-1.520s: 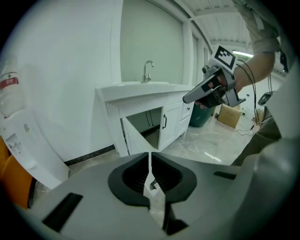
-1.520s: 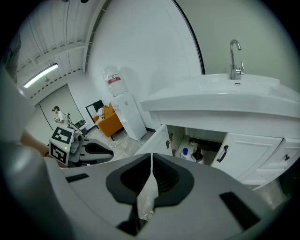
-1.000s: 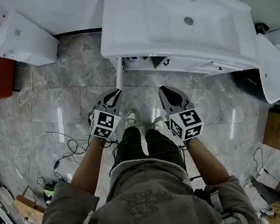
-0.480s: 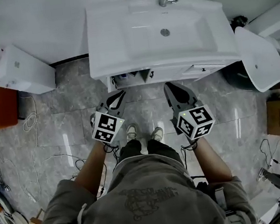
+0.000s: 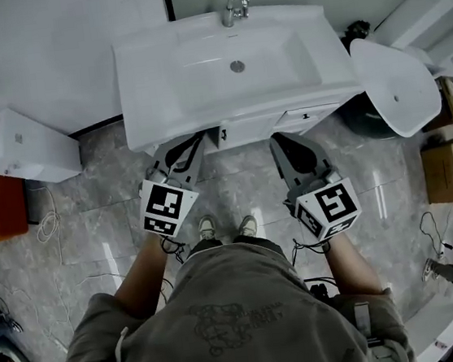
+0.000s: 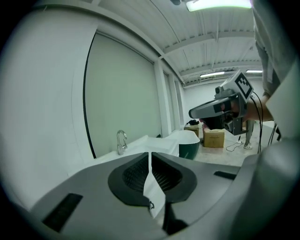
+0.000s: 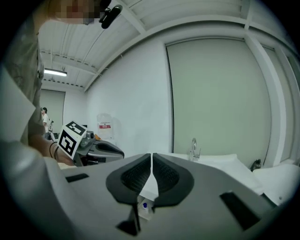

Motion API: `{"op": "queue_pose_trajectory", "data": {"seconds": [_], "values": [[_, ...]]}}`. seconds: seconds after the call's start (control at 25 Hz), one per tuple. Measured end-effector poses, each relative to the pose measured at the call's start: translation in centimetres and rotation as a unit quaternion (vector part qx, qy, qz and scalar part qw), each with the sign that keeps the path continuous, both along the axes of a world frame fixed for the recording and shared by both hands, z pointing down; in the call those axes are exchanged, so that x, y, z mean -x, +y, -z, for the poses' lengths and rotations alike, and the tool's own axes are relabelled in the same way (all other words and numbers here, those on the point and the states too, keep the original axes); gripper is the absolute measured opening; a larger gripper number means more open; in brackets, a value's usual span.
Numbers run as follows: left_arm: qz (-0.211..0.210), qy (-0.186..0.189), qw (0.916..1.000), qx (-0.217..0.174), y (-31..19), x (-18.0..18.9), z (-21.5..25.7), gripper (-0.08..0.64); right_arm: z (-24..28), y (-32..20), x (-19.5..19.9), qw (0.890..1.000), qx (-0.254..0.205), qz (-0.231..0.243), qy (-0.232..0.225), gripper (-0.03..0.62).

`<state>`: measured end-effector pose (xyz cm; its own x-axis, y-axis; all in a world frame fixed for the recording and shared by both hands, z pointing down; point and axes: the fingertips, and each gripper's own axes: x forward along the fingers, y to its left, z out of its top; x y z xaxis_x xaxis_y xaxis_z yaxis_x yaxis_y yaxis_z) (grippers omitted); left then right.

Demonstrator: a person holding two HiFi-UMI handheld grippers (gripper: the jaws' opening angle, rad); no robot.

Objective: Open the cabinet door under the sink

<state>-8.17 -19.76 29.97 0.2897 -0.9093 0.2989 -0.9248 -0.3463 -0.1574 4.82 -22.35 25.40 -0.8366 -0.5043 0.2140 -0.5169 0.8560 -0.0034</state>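
Approach stage, by my reading: the grey two-jaw left gripper point(image 5: 195, 142), jaws closed on nothing, hovers just before the white cabinet door point(image 5: 300, 116) under the white rectangular ceramic sink point(image 5: 197, 73) (a dark gap shows beside its tip). The matching right gripper point(image 5: 280, 139) is likewise closed and empty. The next move calls for opening one gripper's jaws and catching the door's edge or handle.

A grey marbled floor point(image 5: 93, 225) spreads below the left fingers point(image 5: 178, 153) and the right fingers point(image 5: 292, 151). Well to the left of the left fingers stands a white box point(image 5: 26, 147) against the wall. Farther left, at the edge of the view, lies an orange item point(image 5: 4, 203), with a loose white cable point(image 5: 48, 227) coiled on the floor just beside it. To the right of the right fingers, a white oval basin point(image 5: 395, 86) sits over a dark green tub point(image 5: 371, 121). Farther right again stand cardboard boxes point(image 5: 445, 161), with more thin cables point(image 5: 434, 232) lying below them.
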Motion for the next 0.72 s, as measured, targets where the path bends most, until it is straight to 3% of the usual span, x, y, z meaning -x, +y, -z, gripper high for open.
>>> {"op": "queue_pose_trajectory", "data": {"seconds": [0.36, 0.52, 0.72], "values": [[-0.006, -0.007, 0.9975, -0.07, -0.2, -2.1, 6.6, 0.032, 7.4, 1.5, -2.2, 0.996, -0.079, 0.003, -0.028, 0.034], [-0.011, -0.014, 0.9937, -0.111, 0.2, -2.7, 10.3, 0.032, 9.9, 2.0, -2.7, 0.994, -0.092, 0.005, -0.053, 0.034], [-0.003, -0.046, 0.9872, -0.152, 1.1, -2.4, 14.1, 0.032, 12.3, 1.9, -3.6, 0.987, -0.149, -0.019, -0.052, 0.032]]}}
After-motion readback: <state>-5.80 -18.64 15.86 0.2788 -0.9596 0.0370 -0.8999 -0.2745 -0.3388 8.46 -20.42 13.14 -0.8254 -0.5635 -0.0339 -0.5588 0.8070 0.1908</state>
